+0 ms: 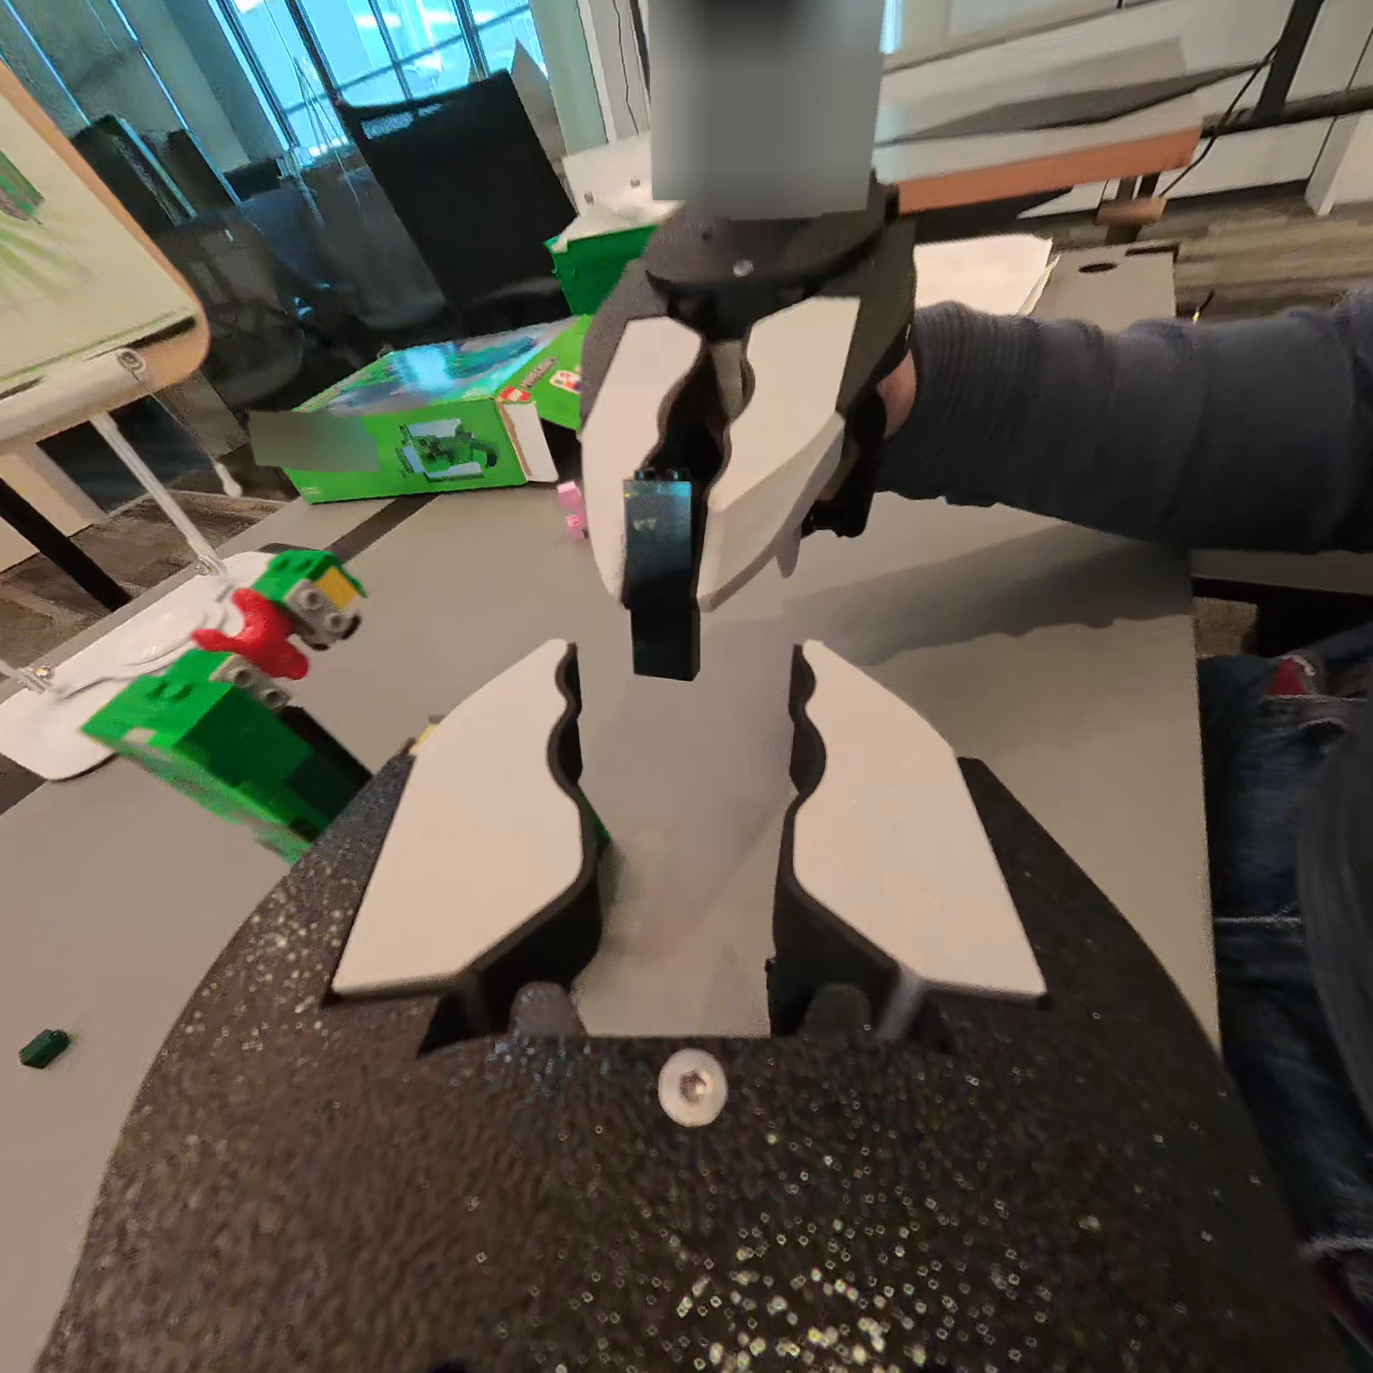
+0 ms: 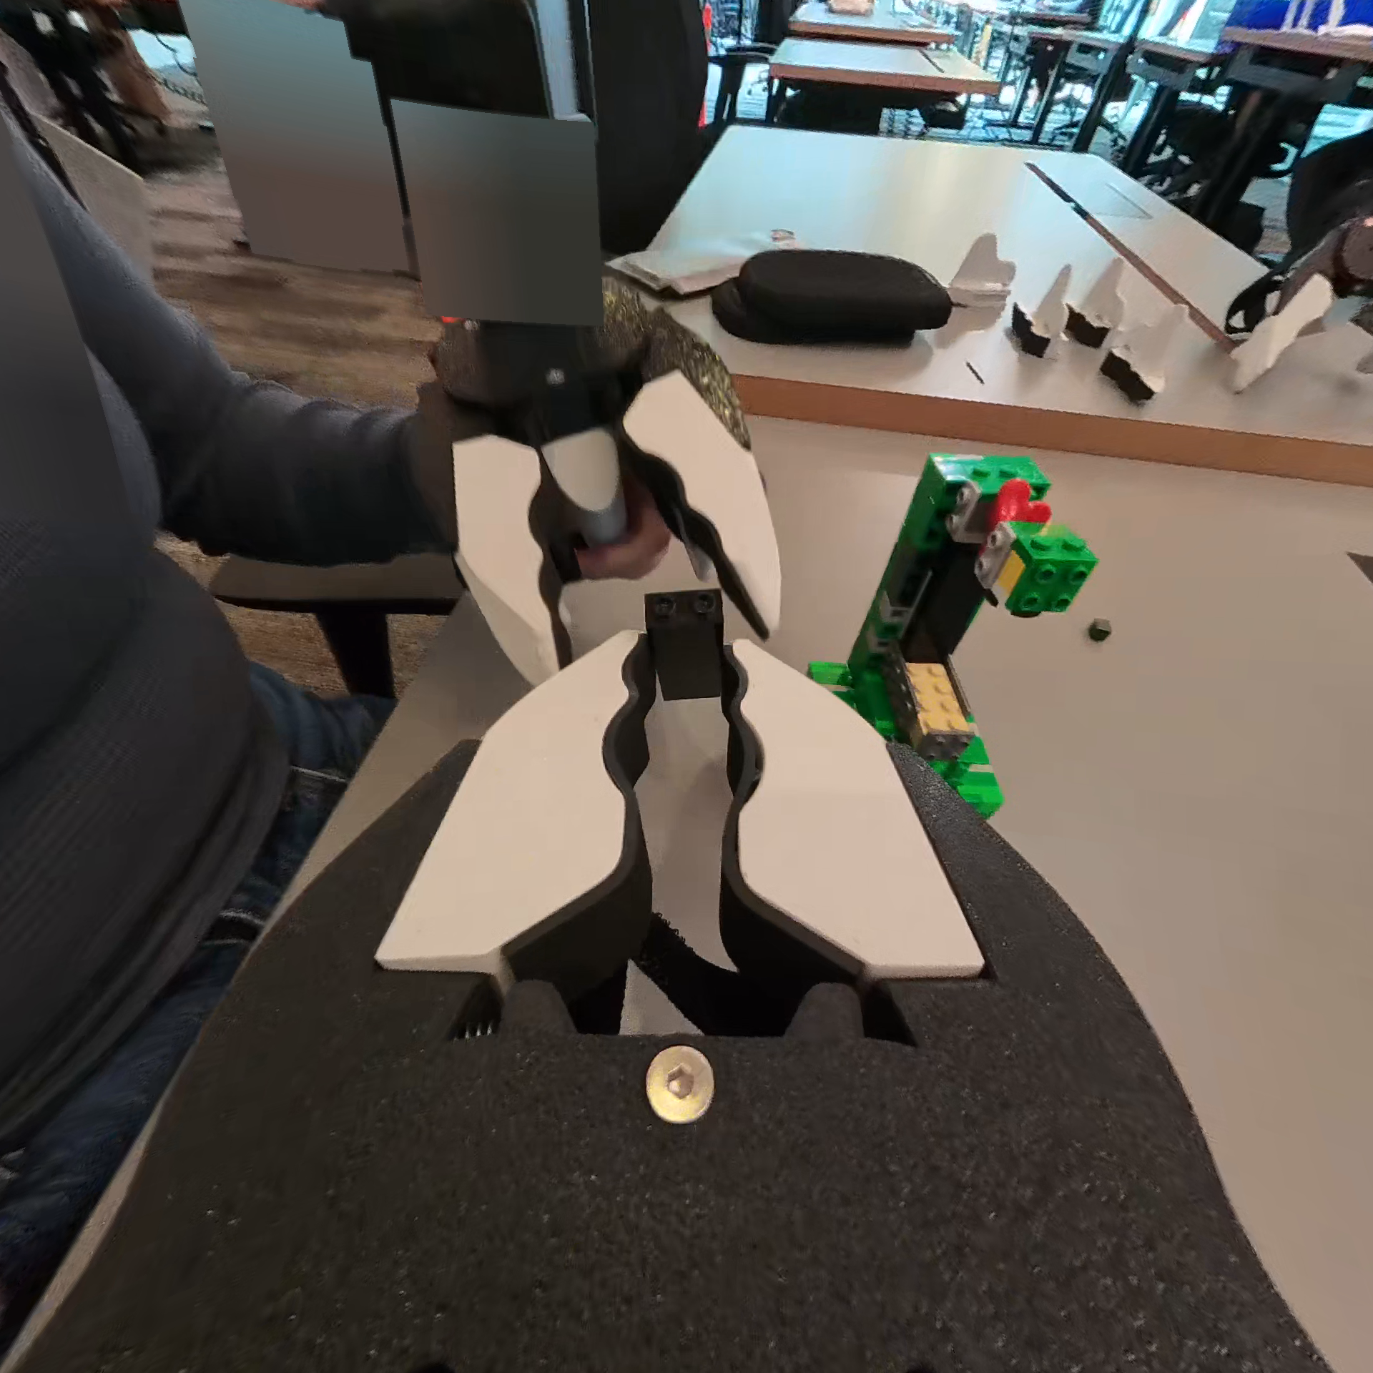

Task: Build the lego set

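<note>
A tall black lego brick, studs visible at one end, is pinched between the white fingertips of the right tool and held in the air above the grey desk; in the left wrist view the same brick hangs studs-up from the right tool, with its lower end free. The left tool faces it from just beside, its two fingers spread wide and holding nothing; the brick's lower end lies near the gap between its fingertips, though contact cannot be judged. In the right wrist view the left tool appears beyond the brick, gripped by a hand in a dark sleeve. To the side stands the partly built lego model, mainly green with black, grey, yellow and tan bricks and a red piece near its top; it rests on the desk, leaning, and neither tool touches it. A small dark green lego piece lies alone on the desk near the model. Farther off lie a green lego box and a pink lego piece. A second desk behind carries a black zip case and several spare white fingertips.
</note>
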{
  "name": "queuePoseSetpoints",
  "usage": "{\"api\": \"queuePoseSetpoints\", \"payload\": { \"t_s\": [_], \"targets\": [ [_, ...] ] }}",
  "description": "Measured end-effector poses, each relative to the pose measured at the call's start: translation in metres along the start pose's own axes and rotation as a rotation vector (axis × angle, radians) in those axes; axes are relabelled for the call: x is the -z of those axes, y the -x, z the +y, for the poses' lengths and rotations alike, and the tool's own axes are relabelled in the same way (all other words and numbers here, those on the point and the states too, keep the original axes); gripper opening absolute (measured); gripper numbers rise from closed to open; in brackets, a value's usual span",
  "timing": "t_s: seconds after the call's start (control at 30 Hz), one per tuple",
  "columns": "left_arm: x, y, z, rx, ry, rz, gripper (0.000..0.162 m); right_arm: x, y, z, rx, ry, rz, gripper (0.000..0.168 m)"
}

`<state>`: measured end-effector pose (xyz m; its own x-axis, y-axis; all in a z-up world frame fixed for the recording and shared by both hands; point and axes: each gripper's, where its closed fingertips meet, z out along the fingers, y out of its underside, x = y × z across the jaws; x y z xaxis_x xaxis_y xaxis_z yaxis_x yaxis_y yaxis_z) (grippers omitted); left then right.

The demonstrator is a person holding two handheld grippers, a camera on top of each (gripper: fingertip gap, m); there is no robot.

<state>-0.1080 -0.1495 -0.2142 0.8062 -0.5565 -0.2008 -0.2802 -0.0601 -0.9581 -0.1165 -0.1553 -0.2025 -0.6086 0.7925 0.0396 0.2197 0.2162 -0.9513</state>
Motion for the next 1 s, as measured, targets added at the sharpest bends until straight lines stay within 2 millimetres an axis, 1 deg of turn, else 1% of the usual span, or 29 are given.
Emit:
{"api": "queuePoseSetpoints", "payload": {
  "t_s": [0.07,0.17,0.23,0.37,0.47,0.53,0.63,0.67,0.7,0.87,1.0],
  "targets": [
    [-0.006,-0.002,0.001,-0.008,0.01,0.002,0.048,0.0,0.003,-0.001,0.0,0.001,-0.016,0.016],
    [-0.009,-0.005,-0.008,0.004,-0.042,0.026,0.034,0.001,0.007,-0.003,-0.001,-0.007,-0.032,0.017],
    [-0.01,-0.002,-0.008,-0.006,-0.035,0.017,0.018,0.003,0.008,-0.006,-0.01,-0.03,-0.038,0.017],
    [-0.011,-0.001,-0.011,0.051,-0.061,0.046,0.017,0.005,0.006,-0.011,-0.027,-0.086,-0.041,0.016],
    [-0.008,-0.003,-0.022,0.156,-0.171,0.115,0.017,0.006,0.007,-0.022,-0.042,-0.191,-0.046,0.017],
    [-0.005,-0.005,-0.029,0.225,-0.255,0.166,0.017,0.006,0.006,-0.023,-0.049,-0.221,-0.041,0.024],
    [-0.004,-0.005,-0.028,0.262,-0.296,0.188,0.017,0.005,0.007,-0.022,-0.065,-0.231,-0.063,0.02],
    [-0.004,-0.005,-0.026,0.262,-0.291,0.187,0.017,0.004,0.008,-0.02,-0.069,-0.225,-0.073,0.02],
    [-0.005,-0.005,-0.024,0.262,-0.28,0.18,0.017,0.004,0.009,-0.019,-0.073,-0.22,-0.081,0.016],
    [-0.005,-0.005,-0.018,0.247,-0.255,0.183,0.017,0.001,0.008,-0.015,-0.061,-0.226,-0.076,0.016],
    [-0.003,-0.003,-0.02,0.247,-0.272,0.191,0.017,0.0,0.007,-0.018,-0.069,-0.284,-0.073,0.016]
  ]
}}
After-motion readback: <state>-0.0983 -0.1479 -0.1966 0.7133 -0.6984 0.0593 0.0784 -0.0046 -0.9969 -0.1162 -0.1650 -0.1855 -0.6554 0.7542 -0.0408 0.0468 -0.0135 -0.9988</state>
